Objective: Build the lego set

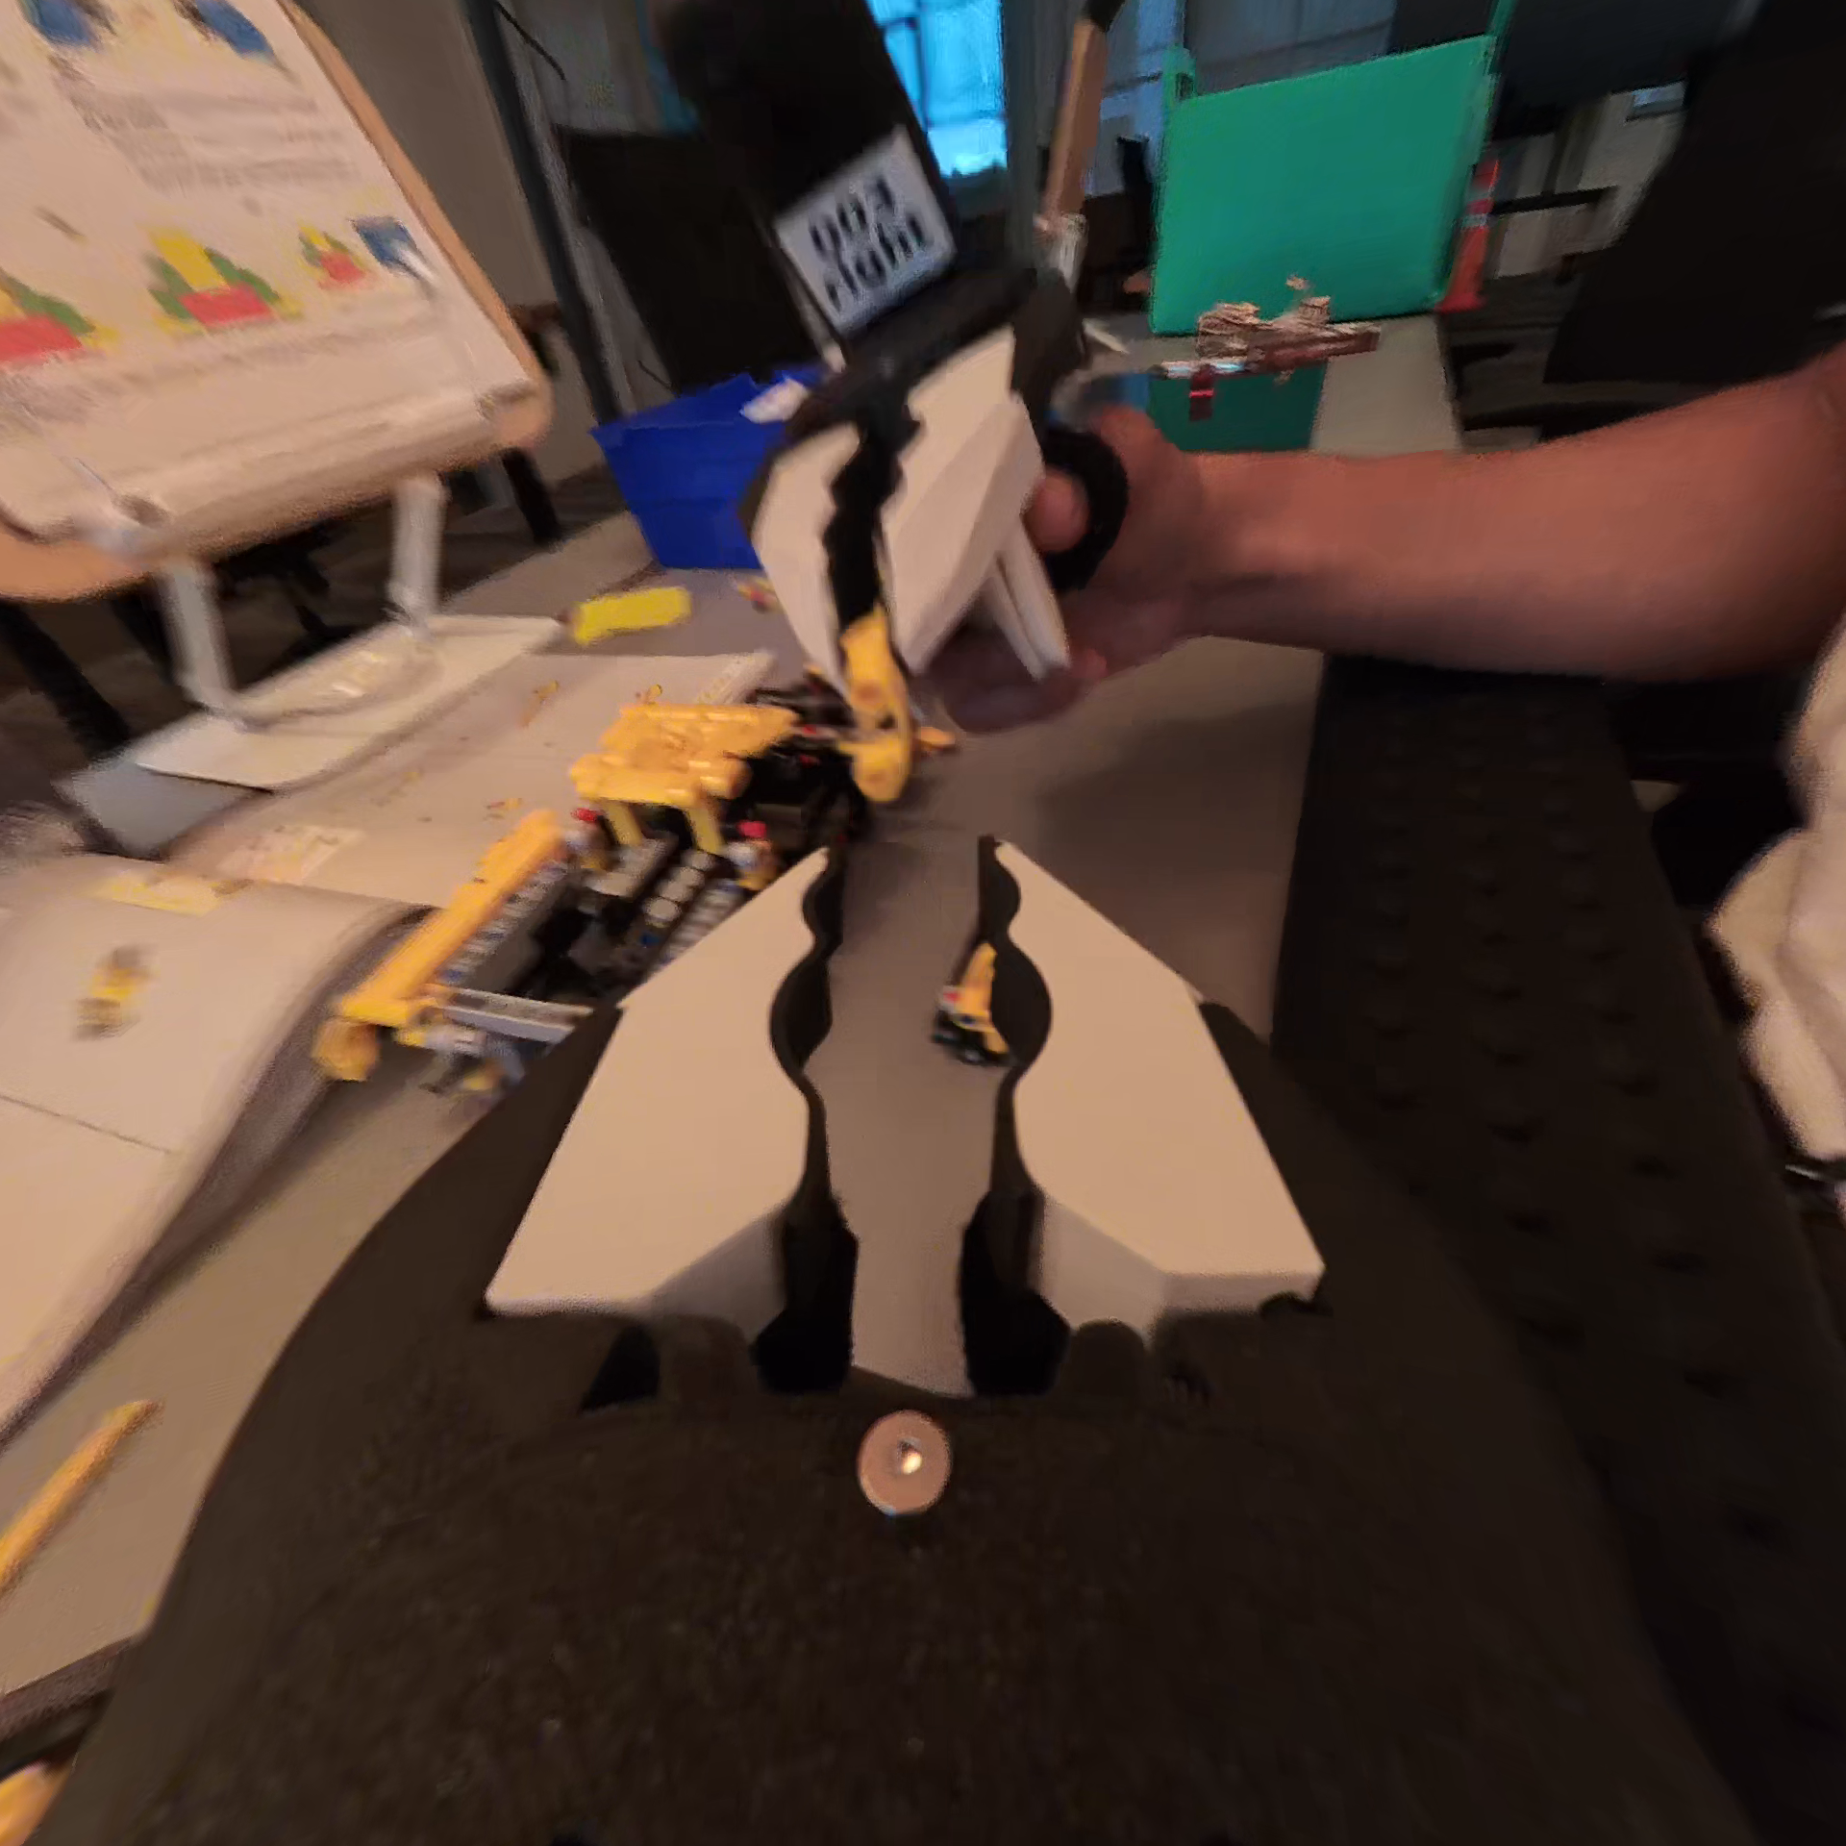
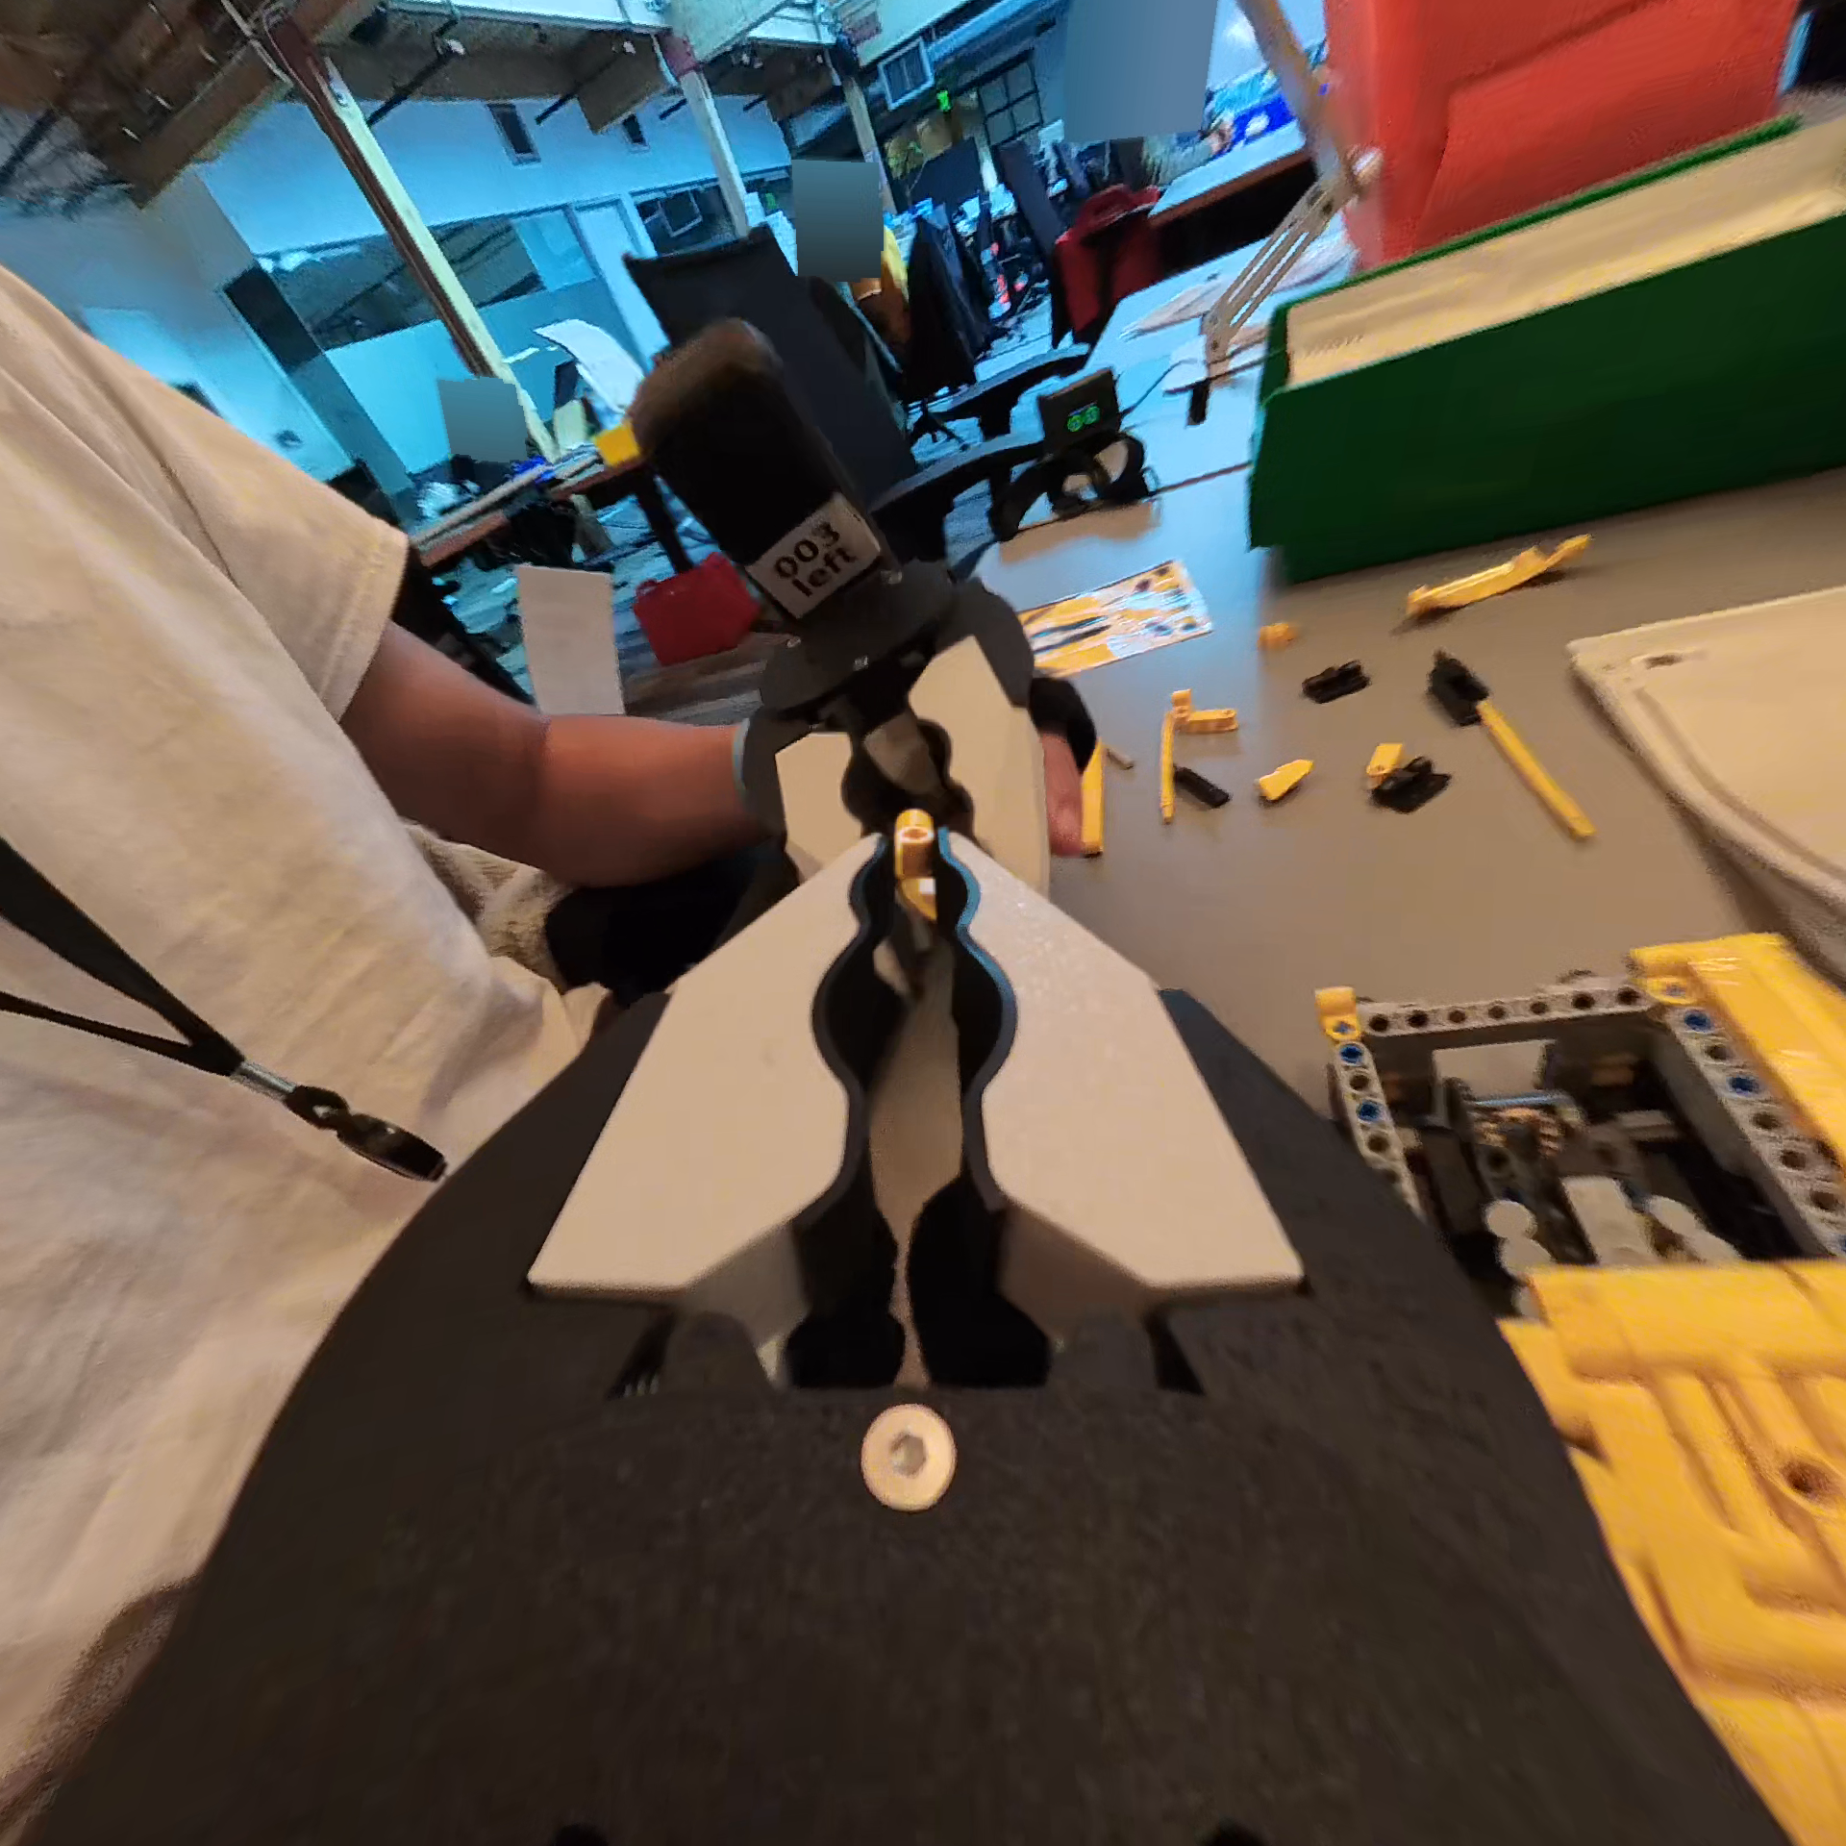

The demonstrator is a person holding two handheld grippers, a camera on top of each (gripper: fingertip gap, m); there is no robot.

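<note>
My right gripper (image 2: 914, 851) is shut on a small yellow Lego piece (image 2: 913, 831) that sticks out past its tips. In the left wrist view the right gripper (image 1: 871, 649) points down and holds the yellow piece (image 1: 879, 719) just above the far end of the yellow, grey and black Lego model (image 1: 649, 849). My left gripper (image 1: 909, 859) is open, low over the table beside the model. A small yellow and black piece (image 1: 974, 1004) shows in its gap by the right finger; I cannot tell if they touch. The model also shows in the right wrist view (image 2: 1598, 1149).
Loose yellow and black parts (image 2: 1299, 739) lie on the grey table, with a sticker sheet (image 2: 1119, 619), a green box (image 2: 1548, 420) and a white tray (image 2: 1748, 719). An open instruction book (image 1: 150, 999), a propped board (image 1: 200, 250) and a blue bin (image 1: 689, 469) stand left. Less than 4 cm separates the two grippers' tips.
</note>
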